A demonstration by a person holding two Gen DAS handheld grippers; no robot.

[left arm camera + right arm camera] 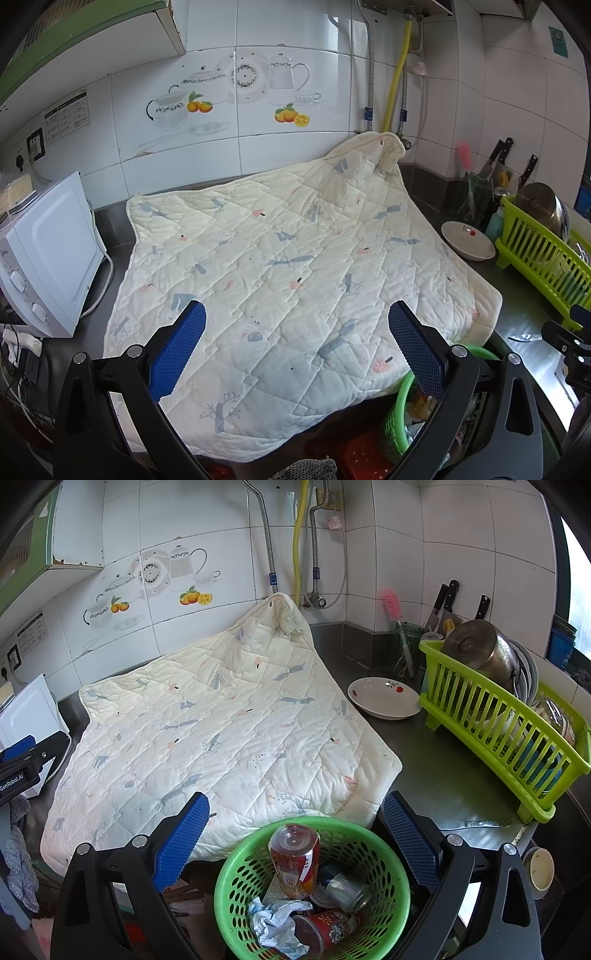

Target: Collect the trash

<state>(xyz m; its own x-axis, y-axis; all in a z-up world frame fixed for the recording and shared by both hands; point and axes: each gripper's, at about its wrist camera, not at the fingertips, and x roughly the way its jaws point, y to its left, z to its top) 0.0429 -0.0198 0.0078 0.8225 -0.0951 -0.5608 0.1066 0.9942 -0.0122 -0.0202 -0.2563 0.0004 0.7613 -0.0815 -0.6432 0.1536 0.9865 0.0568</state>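
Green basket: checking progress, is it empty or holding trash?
Holding trash: the basket contains a bottle, a can and crumpled paper.

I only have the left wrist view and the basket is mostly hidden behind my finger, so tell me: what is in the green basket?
Observer: The green basket holds a clear bottle with a red label, neck down.
Operator: Anything else?
Observer: A silver can lies beside it.
Operator: Paper?
Observer: Crumpled paper sits at the front, next to a red cup on its side.
Operator: My other tool?
Observer: The right hand-held gripper is open above the basket, empty.
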